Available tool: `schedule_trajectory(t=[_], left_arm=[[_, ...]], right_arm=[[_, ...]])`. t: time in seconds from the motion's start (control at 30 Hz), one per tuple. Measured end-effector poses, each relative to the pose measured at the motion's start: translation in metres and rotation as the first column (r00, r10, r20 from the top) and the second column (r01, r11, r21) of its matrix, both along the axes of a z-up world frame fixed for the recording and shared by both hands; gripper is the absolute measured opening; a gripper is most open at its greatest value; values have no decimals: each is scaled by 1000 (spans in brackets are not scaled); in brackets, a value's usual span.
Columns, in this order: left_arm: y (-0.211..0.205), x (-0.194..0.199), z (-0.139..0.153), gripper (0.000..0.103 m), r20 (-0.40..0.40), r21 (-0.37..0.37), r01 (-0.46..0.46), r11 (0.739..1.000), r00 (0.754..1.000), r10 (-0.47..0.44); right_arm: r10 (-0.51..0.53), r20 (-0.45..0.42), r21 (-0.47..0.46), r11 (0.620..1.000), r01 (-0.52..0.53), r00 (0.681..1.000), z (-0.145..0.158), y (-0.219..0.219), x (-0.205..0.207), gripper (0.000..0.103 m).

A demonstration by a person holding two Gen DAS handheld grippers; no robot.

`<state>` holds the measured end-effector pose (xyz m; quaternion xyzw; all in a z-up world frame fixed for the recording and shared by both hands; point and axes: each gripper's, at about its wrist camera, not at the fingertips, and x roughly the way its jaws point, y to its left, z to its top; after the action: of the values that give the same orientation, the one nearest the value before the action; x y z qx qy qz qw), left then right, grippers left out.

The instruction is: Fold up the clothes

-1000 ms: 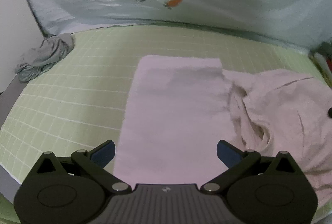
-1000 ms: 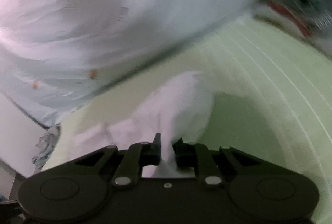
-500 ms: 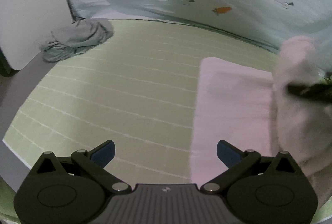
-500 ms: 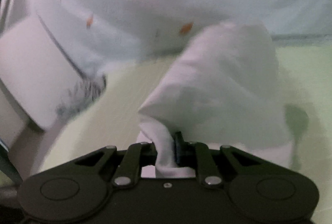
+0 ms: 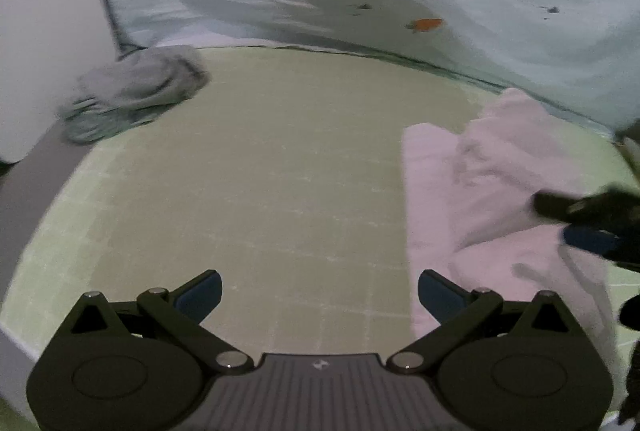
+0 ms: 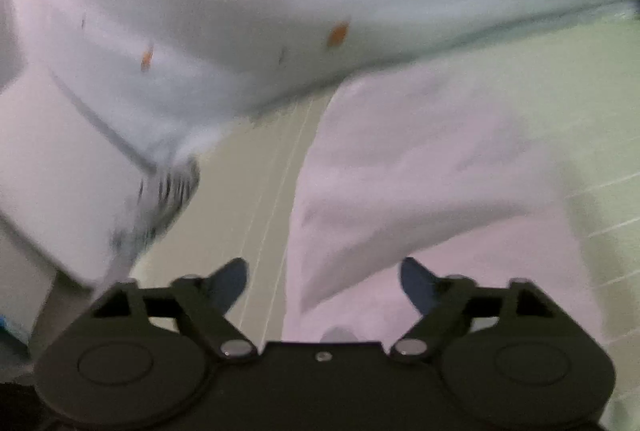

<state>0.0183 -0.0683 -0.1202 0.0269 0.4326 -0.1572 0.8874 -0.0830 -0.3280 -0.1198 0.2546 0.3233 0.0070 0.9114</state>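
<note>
Left wrist view: the left gripper (image 5: 319,297) hangs with its jaws wide and nothing between them over one green gridded mat (image 5: 260,199), where two garments lie: a pale pink garment (image 5: 480,199) partly folded at the right, with the right gripper (image 5: 576,223) above it, and a crumpled grey garment (image 5: 132,95) at the far left corner, well apart. Right wrist view: the right gripper (image 6: 325,283) has its jaws opening, the pink garment (image 6: 420,171) lying loose beneath and between them on the mat (image 6: 600,71), one carrot-print sheet (image 6: 280,11) behind.
</note>
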Motion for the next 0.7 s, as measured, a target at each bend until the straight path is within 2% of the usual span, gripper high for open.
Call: schedule_trajectory(t=[0.07,0.17,0.23,0.3,0.43,0.6,0.7], left_arm=[[-12,4,-1,103,-11,-42,47,998,999,-47],[-33,6,-3,103,-29,-70,104,992,994,-106],[-46,7,-5,103,-41,-72,137,988,989,-140],[-60,9,-8,103,-65,-93,167,982,983,-174],[-81,10,-17,103,-127,-157,197,968,968,-218],[-104,20,-24,103,-128,-79,150,986,979,-159],[-112,28,-26,103,-145,-84,119,989,981,-130]], right_arm=[[-93,4,-37,995,94,996,4,-17,-16,97],[-212,-60,-136,970,202,975,-5,-38,-33,98],[-266,-124,-141,958,249,956,-17,-50,-42,98],[-299,-157,-109,952,285,941,-25,-61,-53,98],[-311,-190,-108,949,295,931,-39,-71,-58,98],[-281,-193,-118,958,262,940,-36,-91,-54,98],[-244,-194,-137,966,220,950,-44,-100,-53,99]])
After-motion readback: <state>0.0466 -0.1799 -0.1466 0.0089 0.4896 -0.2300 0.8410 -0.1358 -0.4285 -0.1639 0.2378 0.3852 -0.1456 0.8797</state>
